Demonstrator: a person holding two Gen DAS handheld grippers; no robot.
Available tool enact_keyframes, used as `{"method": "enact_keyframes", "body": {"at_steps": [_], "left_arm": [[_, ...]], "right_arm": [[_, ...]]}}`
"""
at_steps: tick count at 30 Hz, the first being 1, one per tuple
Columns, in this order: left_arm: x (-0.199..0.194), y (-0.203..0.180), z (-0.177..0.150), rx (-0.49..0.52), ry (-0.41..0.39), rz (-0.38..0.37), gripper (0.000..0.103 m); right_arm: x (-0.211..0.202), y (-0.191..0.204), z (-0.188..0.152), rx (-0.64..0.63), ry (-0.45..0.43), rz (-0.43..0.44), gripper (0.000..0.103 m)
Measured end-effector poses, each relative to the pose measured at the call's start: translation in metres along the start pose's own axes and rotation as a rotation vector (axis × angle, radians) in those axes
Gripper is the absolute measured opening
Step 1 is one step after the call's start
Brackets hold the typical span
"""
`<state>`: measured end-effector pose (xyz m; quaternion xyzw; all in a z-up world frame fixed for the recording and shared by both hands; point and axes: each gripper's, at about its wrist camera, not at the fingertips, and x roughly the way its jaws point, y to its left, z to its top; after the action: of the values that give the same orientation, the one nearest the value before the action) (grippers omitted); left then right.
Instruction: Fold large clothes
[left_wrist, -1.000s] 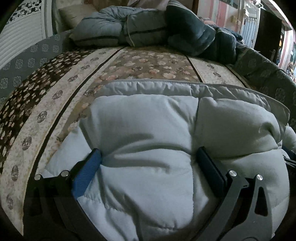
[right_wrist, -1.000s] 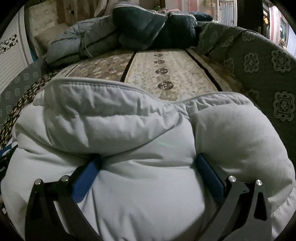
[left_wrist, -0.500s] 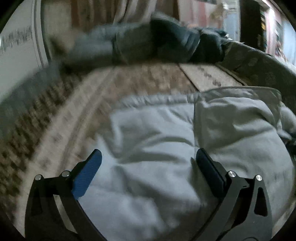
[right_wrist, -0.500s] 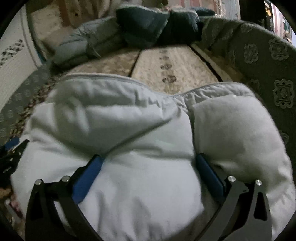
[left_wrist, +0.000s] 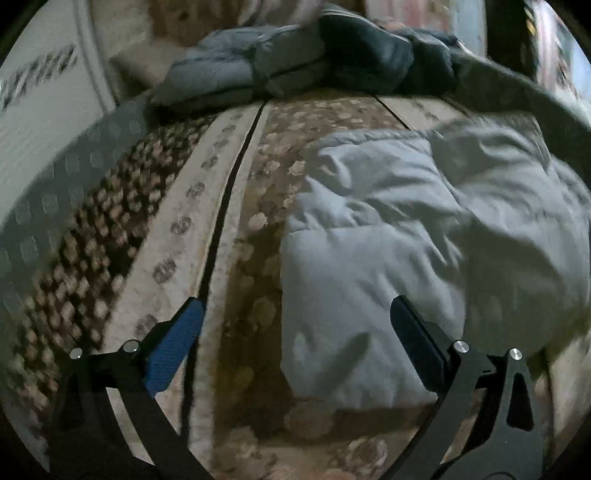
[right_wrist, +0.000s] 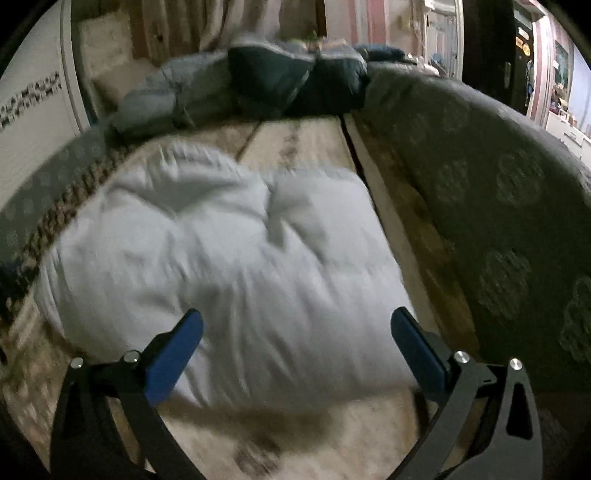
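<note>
Now both hand-held grippers — left (left_wrist: 295, 334), right (right_wrist: 295, 338) — wide open, empty, above the folded jacket's (right_wrist: 236, 266) near edge.

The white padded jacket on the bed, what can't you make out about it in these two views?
- Left wrist view: the jacket runs off the right edge, so its right side is cut off.
- Right wrist view: motion blur smears the jacket's seams and folds; no zip or sleeves can be told.
- Both views: its underside lies hidden against the bedspread.
- The dark coats at the far end are blurred; their number is unclear.
</note>
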<state>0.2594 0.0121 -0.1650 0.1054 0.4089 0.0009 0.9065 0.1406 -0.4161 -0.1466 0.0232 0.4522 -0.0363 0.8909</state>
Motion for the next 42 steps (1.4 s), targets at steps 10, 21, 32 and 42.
{"method": "enact_keyframes", "body": {"at_steps": [10, 21, 32, 42], "left_arm": [[0.014, -0.032, -0.027, 0.101, 0.202, -0.051, 0.1], [0.028, -0.003, -0.015, -0.121, 0.132, -0.111, 0.1], [0.048, -0.008, -0.023, -0.188, 0.148, -0.152, 0.1], [0.027, -0.031, -0.006, -0.099, 0.153, -0.142, 0.027]], "right_arm": [[0.011, -0.031, -0.045, 0.043, 0.142, 0.013, 0.101], [0.056, -0.046, -0.022, 0.055, 0.032, 0.059, 0.101], [0.081, -0.039, 0.009, 0.158, 0.072, 0.125, 0.081], [0.048, -0.041, 0.012, 0.132, 0.091, 0.235, 0.02]]}}
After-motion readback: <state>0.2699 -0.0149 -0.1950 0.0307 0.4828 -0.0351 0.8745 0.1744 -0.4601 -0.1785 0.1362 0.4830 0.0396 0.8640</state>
